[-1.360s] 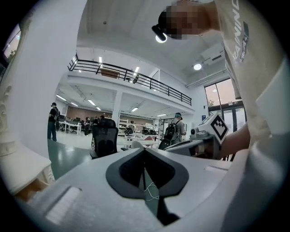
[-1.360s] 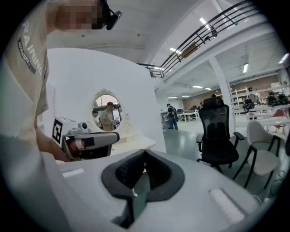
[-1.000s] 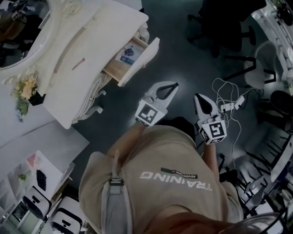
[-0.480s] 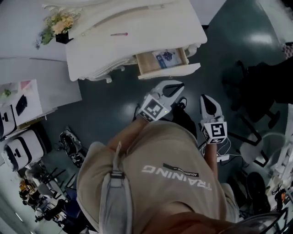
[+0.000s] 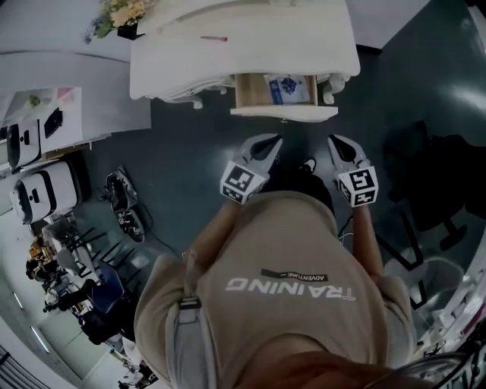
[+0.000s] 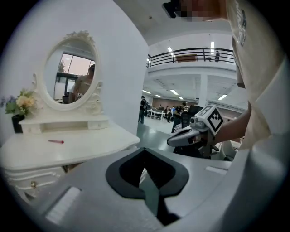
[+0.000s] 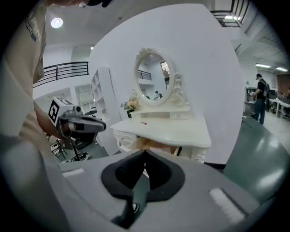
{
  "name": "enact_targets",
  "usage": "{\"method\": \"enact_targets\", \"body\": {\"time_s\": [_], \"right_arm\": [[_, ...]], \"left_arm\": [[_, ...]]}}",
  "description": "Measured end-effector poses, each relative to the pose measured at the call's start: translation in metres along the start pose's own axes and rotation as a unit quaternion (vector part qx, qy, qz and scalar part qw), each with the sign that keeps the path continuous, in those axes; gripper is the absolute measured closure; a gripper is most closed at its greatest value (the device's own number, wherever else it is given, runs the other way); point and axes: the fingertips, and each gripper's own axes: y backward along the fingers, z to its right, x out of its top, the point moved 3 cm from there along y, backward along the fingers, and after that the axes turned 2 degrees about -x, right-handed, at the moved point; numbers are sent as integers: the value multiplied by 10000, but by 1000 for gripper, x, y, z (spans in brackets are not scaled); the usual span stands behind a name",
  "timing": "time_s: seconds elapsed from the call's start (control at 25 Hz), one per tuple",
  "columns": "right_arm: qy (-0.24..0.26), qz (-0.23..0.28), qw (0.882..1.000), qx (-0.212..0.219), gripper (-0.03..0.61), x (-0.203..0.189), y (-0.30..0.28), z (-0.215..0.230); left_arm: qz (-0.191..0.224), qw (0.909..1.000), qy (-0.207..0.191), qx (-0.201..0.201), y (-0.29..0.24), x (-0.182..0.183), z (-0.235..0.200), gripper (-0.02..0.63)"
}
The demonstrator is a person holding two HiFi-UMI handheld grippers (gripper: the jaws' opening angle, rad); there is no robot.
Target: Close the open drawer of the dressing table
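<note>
The white dressing table [image 5: 250, 45] stands at the top of the head view, and its wooden drawer [image 5: 285, 112] is pulled out toward me. A blue-and-white packet [image 5: 287, 87] lies inside it. My left gripper [image 5: 271, 140] and right gripper [image 5: 339, 141] hover over the dark floor just short of the drawer front, both shut and holding nothing. In the left gripper view the tabletop [image 6: 68, 147] and oval mirror [image 6: 72, 74] lie to the left, with my left gripper [image 6: 144, 150] shut. The right gripper view has the open drawer [image 7: 147, 144] just beyond my shut right gripper [image 7: 145, 152].
A flower pot [image 5: 125, 11] and a pink stick [image 5: 214, 38] rest on the tabletop. A white counter [image 5: 68, 83] adjoins the table's left side, with white devices [image 5: 42, 190] and clutter below it. A black chair [image 5: 440, 182] stands to the right.
The view has swung round, so the dressing table now sits straight ahead. Both grippers have come closer to the open drawer's front, still shut.
</note>
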Motion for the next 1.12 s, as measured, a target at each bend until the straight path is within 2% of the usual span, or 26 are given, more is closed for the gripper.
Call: {"method": "enact_targets", "body": {"time_s": [0.2, 0.32, 0.48, 0.64, 0.76, 0.84, 0.92, 1.0, 1.12], "right_arm": [[-70, -902, 9958, 166, 575, -93, -43, 14], [-331, -1169, 9923, 233, 575, -107, -48, 11], [-796, -1453, 9860, 198, 575, -113, -55, 14], [-1344, -1876, 9730, 66, 575, -139, -75, 26], [-2257, -2227, 9478, -352, 575, -165, -86, 38], [-2657, -2356, 9327, -633, 575, -171, -97, 47], [-2651, -2512, 9280, -731, 575, -168, -107, 48], [-2494, -2669, 9284, -686, 575, -163, -115, 40], [-2316, -2760, 9300, -732, 575, -150, -138, 41]], "left_arm": [[-637, 9946, 547, 603, 20, -65, -31, 613], [-780, 9909, 765, 781, 29, -90, -52, 612], [-927, 9892, 763, 840, 25, -118, -84, 612], [-1403, 9875, 529, 494, 11, -153, -123, 612], [-1966, 9782, 647, 158, 5, -185, -155, 612], [-2277, 9714, 665, -122, -1, -203, -176, 612], [-2506, 9647, 691, -416, -5, -218, -189, 613], [-2638, 9592, 804, -627, -2, -230, -194, 612], [-2632, 9568, 1006, -713, -4, -238, -213, 612]]}}
